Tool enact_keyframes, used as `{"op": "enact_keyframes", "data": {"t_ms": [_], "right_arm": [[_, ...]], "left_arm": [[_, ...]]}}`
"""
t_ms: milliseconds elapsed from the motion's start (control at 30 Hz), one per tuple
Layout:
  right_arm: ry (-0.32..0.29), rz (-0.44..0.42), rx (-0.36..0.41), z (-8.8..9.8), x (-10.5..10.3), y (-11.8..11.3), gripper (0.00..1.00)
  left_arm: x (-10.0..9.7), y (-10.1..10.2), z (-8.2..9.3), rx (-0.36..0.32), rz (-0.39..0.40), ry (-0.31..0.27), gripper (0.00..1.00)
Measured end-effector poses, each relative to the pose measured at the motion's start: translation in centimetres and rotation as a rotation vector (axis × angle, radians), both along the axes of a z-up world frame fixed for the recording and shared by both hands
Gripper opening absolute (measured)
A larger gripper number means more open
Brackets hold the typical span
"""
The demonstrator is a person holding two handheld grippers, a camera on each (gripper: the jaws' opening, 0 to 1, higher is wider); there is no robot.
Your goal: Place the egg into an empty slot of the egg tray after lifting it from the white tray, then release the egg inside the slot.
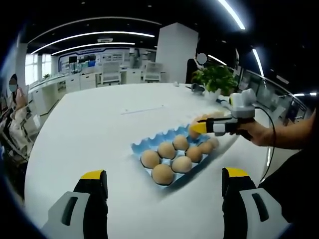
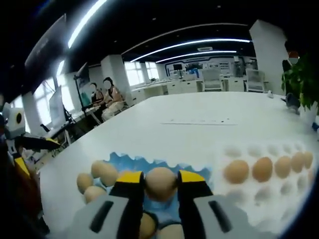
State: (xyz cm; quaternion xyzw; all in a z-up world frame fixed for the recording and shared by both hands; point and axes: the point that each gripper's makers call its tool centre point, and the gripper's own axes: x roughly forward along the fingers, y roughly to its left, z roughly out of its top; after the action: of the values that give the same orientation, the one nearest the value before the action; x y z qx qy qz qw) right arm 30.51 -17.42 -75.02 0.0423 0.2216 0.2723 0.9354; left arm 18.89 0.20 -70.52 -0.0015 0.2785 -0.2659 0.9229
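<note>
The right claw [image 2: 160, 185] is closed on an egg [image 2: 160, 183], its two yellow-tipped jaws pressing the egg's sides, and it holds the egg over the blue egg tray [image 2: 119, 162]. Around the held egg, several other eggs [image 2: 103, 172] sit in the blue tray's slots, on the left of the right gripper view and below the jaws. Just beside the blue tray, to the right in that view, lies the white tray [image 2: 259, 194], with a row of eggs [image 2: 263, 169] in its far cups and bare cups nearer.

In the left gripper view, the left claw [image 1: 164, 177] hangs wide open with nothing between its jaws, above the white surface [image 1: 89, 124] and apart from the blue tray. There the right claw reaches in from the right, held by a hand [image 1: 259, 132], with the egg at its tip over the tray's far edge.

Farther off stand a potted plant [image 1: 217, 78], office desks and chairs, and seated people at the room's side.
</note>
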Motion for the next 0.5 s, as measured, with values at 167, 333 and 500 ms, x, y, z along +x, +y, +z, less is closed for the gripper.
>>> {"op": "enact_keyframes", "data": {"t_ms": [167,333,500], "right_arm": [[0.014,0.018,-0.012,-0.7,-0.2,0.5,0.26],[0.020,0.032,-0.025,-1.0,-0.4,0.7,0.26],[0.025,0.040,-0.038,-1.3,-0.6,0.8,0.26]], "left_arm": [[0.0,0.0,0.1,-0.002,0.000,-0.003,0.96],[-0.1,0.1,0.1,0.000,0.002,-0.002,0.96],[0.0,0.0,0.2,-0.001,0.001,-0.006,0.96]]}}
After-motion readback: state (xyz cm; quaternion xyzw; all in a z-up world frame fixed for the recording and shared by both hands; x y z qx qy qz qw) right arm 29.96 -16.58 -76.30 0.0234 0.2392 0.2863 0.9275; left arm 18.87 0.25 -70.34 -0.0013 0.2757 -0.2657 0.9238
